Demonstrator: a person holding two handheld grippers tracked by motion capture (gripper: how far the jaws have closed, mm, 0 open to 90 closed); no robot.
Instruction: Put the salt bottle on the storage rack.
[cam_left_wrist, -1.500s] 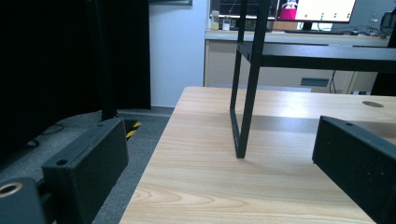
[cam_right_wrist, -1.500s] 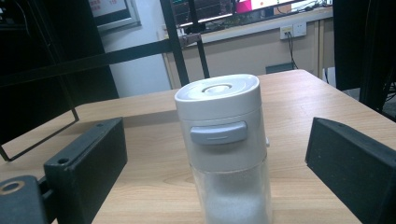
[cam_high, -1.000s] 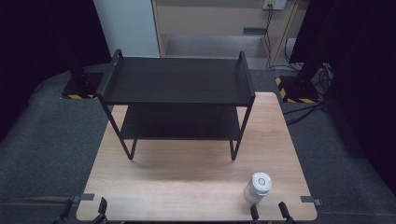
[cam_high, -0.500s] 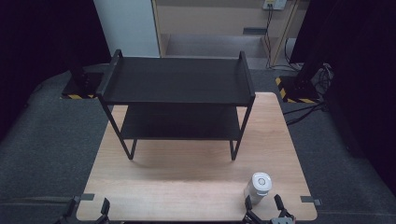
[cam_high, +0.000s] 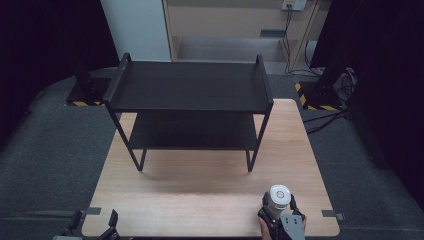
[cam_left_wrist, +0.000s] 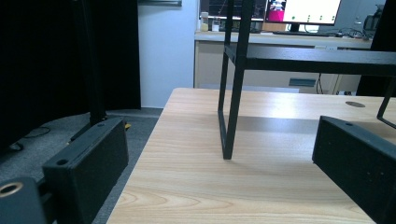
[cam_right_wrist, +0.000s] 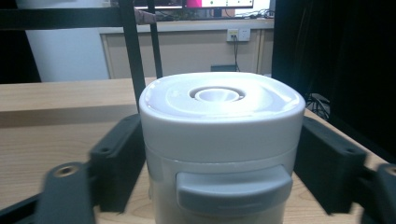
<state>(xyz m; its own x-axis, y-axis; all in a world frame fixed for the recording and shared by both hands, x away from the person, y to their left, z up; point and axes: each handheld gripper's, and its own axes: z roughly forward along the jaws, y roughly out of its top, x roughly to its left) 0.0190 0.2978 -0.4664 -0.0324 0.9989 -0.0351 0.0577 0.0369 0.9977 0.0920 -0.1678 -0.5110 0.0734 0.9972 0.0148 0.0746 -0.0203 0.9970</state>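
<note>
Straddling the white canister (cam_right_wrist: 219, 140) w/ my right tool (cam_high: 280, 212), jaws spread either side, not clamped yet afaict. It's upright at the near right corner of the surface (cam_high: 200, 185), well in front of the black two-tier rack (cam_high: 190, 87). Left tool (cam_left_wrist: 224, 168) is released, empty, far off. Canister base is cut off.

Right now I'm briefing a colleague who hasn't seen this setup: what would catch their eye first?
A black two-tier shelf rack dominates the back half of the wooden table. Near the front right edge stands a white lidded canister, upright between the open jaws of the right gripper. The left gripper hangs open at the front left corner.
</note>
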